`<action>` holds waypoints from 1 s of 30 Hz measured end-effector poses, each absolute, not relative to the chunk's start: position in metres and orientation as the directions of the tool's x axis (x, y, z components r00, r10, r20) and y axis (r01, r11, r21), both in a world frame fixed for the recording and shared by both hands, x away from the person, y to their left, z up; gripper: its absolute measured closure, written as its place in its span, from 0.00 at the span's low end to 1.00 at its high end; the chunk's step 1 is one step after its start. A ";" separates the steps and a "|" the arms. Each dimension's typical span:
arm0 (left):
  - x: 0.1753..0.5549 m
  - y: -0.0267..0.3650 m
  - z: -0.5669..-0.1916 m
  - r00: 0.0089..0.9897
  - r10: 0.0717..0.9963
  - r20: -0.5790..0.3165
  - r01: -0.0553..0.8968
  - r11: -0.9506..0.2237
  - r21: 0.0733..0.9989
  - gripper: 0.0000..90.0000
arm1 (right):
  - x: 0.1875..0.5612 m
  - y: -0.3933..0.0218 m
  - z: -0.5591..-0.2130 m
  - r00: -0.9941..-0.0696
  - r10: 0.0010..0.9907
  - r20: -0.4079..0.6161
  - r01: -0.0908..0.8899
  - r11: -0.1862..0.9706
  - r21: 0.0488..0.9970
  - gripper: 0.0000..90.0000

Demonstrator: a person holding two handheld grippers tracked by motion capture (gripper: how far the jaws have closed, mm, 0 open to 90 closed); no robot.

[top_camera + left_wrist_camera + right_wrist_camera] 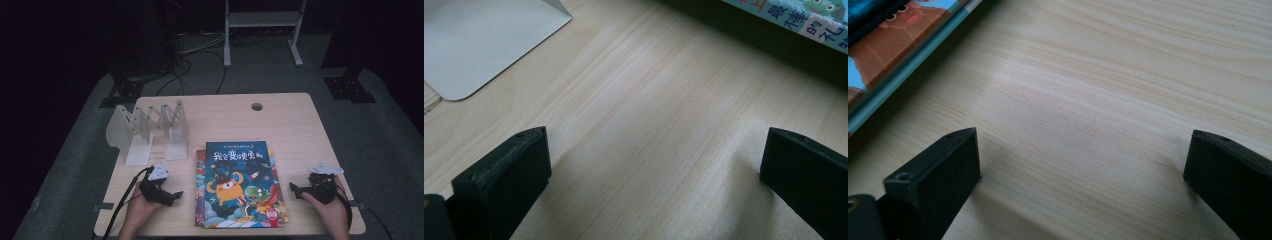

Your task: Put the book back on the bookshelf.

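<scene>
both grippers rest low on the table, one on each side of the stack of books. left gripper sits near-left, jaws spread wide with nothing between them; its own view has bare wood between the jaws, a white foot of the book rack at far left and a book's edge at far right. right gripper sits near-right, jaws likewise wide and empty, pointing toward the stack; in its view a book edge lies at upper left, apart from the jaw tips.

the books lie flat at the near-middle of the table, the top one with a monster cover, slightly askew over the ones beneath. the white rack stands at far left, slots empty, just beyond the left gripper.

judged step: likely about to take a book and stand it in the rack.

risks from here:
- the books lie flat, so a jaw may not get under the top cover and could push the whole stack instead.
- a pinch on the cover alone could let the pages fan open or sag.
- the covers look glossy; a shallow grip might slip on the lift.
- the rack looks light; a book driven in at a tilt could shove it or tip it.
- the left cable trails close to the near edge and could snag.
</scene>
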State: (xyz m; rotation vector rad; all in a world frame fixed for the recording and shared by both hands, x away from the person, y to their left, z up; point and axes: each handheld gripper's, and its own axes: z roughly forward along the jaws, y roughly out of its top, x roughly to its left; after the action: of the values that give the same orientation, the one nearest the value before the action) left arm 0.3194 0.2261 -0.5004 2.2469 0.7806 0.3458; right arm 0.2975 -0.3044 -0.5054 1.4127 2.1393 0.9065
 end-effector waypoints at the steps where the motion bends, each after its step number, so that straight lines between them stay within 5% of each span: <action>1: 0.319 0.226 -0.500 0.781 0.624 0.015 0.431 -0.557 0.710 0.00 | 0.297 -0.304 -0.505 -0.400 0.917 0.008 0.644 0.274 0.714 0.01; 7: 0.319 0.226 -0.500 0.783 0.622 0.016 0.429 -0.558 0.710 0.00 | 0.298 -0.303 -0.505 -0.410 0.912 0.008 0.640 0.282 0.715 0.03; 10: 0.319 0.226 -0.500 0.783 0.621 0.015 0.429 -0.559 0.710 0.00 | 0.299 -0.301 -0.502 -0.424 0.906 0.009 0.630 0.287 0.721 0.19; 13: 0.319 0.226 -0.500 0.783 0.622 0.015 0.429 -0.558 0.710 0.00 | 0.301 -0.299 -0.497 -0.419 0.908 0.019 0.640 0.281 0.715 0.25; 30: 0.318 0.227 -0.500 0.783 0.622 0.016 0.429 -0.558 0.711 0.00 | 0.326 -0.262 -0.461 -0.482 0.875 0.048 0.573 0.273 0.773 0.29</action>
State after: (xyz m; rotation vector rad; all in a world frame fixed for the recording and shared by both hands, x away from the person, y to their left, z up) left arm 0.3184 0.2267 -0.5004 2.2475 0.7754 0.3444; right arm 0.3256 -0.2615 -0.4605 1.3102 2.1615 1.0608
